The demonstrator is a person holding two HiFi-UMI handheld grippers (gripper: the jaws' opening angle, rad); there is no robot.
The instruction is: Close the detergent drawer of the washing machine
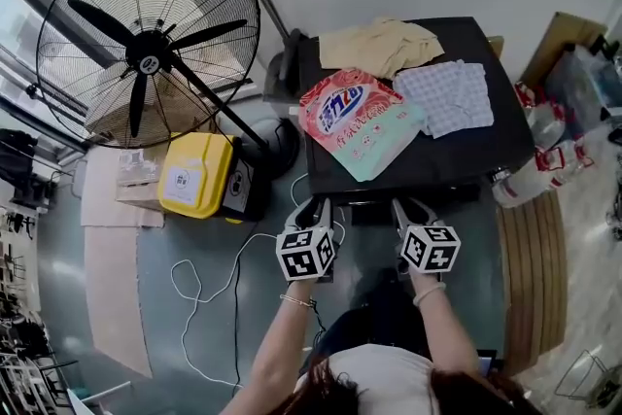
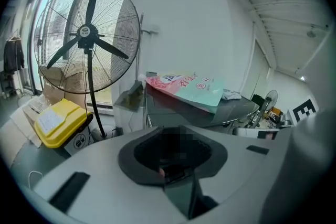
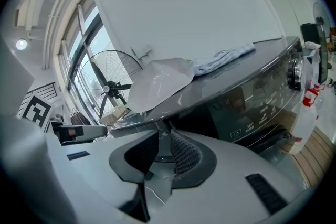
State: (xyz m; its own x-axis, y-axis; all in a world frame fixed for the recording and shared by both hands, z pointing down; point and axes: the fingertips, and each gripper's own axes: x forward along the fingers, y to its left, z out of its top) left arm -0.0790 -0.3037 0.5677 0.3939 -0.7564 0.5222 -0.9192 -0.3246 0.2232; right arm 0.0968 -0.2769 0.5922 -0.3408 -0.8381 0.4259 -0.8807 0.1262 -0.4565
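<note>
Hovering at the front edge of the washing machine point(image 1: 457, 160), the left gripper point(image 1: 313, 209) and the right gripper point(image 1: 408, 209) are flanking the detergent drawer point(image 1: 372, 212). The drawer is showing in the head view as a dark block that appears to stand out from the top of the front face, between the two tools.

Both sets of tongs are released. The left gripper view is showing its jaws partly apart with nothing between them. The right gripper view is showing its jaws narrowly apart, just under the lip of the machine top and beside the control panel point(image 3: 262, 107), with nothing grasped.

Handling, as a judgement: the drawer is probably a light, stiff plastic tray running on guides, so it is likely asking for a push, not a grasp. Its front face is looking smooth and may be slippery under the pads. Contact is best made flat on the middle of that face, since an off-centre push is likely to skew the tray in its guides. Moderate force should be enough.
</note>
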